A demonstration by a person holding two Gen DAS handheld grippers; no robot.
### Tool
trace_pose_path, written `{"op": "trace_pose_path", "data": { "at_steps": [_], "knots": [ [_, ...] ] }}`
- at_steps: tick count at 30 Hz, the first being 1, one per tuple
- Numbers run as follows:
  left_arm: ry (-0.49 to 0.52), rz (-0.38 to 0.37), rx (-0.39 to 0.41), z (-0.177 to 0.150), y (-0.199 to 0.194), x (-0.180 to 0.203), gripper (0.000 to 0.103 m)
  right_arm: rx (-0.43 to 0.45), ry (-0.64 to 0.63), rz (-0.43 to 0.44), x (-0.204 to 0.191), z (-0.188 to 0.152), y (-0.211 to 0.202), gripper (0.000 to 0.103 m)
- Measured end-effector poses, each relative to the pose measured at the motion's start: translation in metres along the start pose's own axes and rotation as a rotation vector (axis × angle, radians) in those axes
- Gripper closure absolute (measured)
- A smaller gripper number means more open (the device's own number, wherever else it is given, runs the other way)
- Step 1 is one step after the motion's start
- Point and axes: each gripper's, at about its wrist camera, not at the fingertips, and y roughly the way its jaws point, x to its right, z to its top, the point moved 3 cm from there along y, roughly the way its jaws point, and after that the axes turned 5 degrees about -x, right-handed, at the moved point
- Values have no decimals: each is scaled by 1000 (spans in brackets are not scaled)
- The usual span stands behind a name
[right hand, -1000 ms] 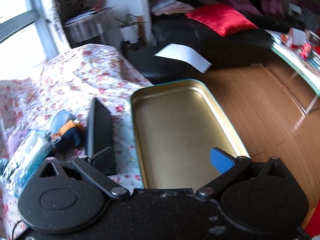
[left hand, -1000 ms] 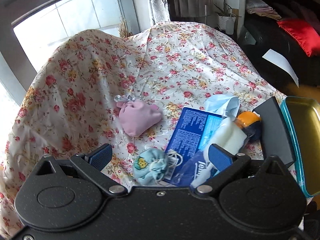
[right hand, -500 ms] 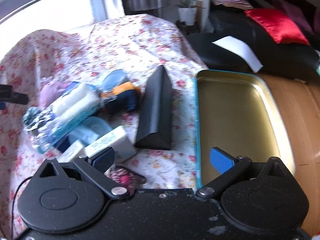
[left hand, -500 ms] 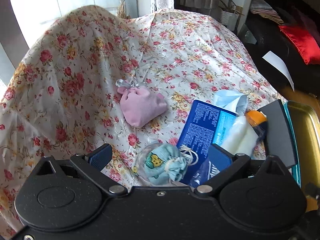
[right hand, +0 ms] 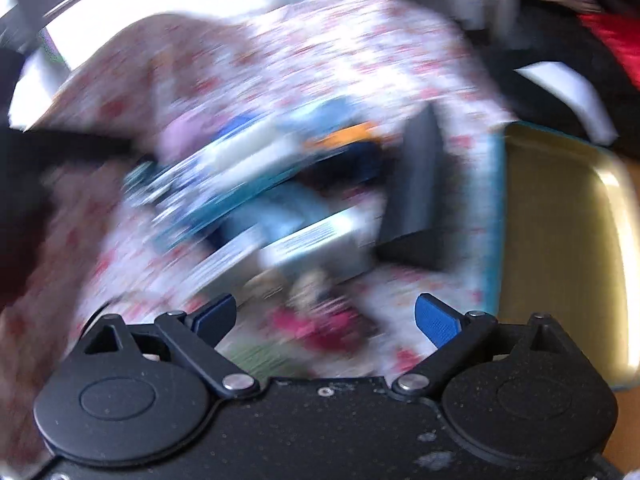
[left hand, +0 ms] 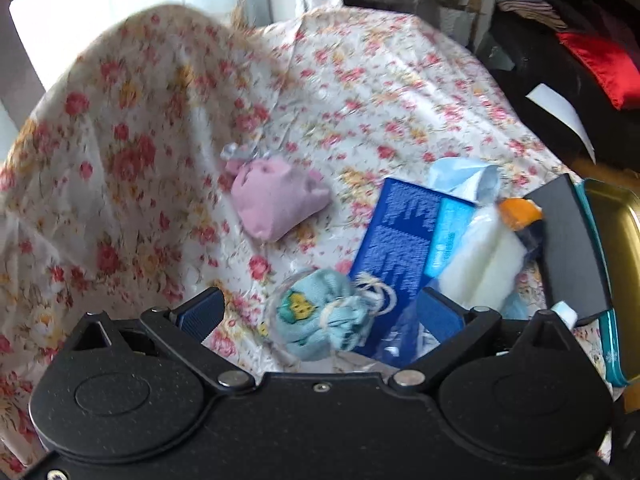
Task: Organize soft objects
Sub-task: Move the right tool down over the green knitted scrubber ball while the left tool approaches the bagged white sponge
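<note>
Floral cloth [left hand: 360, 92] is covering the surface; gold tin [right hand: 560, 240] is sitting empty at three o'clock, everything unsorted. Left tongs [left hand: 320, 314] are hanging spread around the blue pouch [left hand: 320, 316]; right tongs [right hand: 324, 316], wide, have just been narrowing on nothing.

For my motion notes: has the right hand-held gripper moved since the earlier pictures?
Yes. The right hand-held gripper swung from over the gold tray toward the cluttered floral cloth.

Daylight is pouring in from the window [left hand: 120, 20] far beyond the jaws, blowing out white; right wrist view is smearing badly with motion blur, left staying mostly sharp, edges bending fisheye-style
</note>
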Motion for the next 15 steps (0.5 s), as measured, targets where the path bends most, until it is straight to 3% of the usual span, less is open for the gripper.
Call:
{"op": "trace_pose_path", "data": {
  "at_steps": [2,5,11,15],
  "knots": [
    [17,-16,11,0,-3,6,4,-52,-103,39,-19,-6,7,6],
    [16,-42,4,-1,-4,12,4,-126,-204,11,-37,-12,22,7],
    [47,-32,15,-4,-6,22,4,-261,-141,29,-31,-8,49,9],
    [56,-32,18,-3,-7,27,4,-319,-142,42,-36,-14,62,34]
  ]
}}
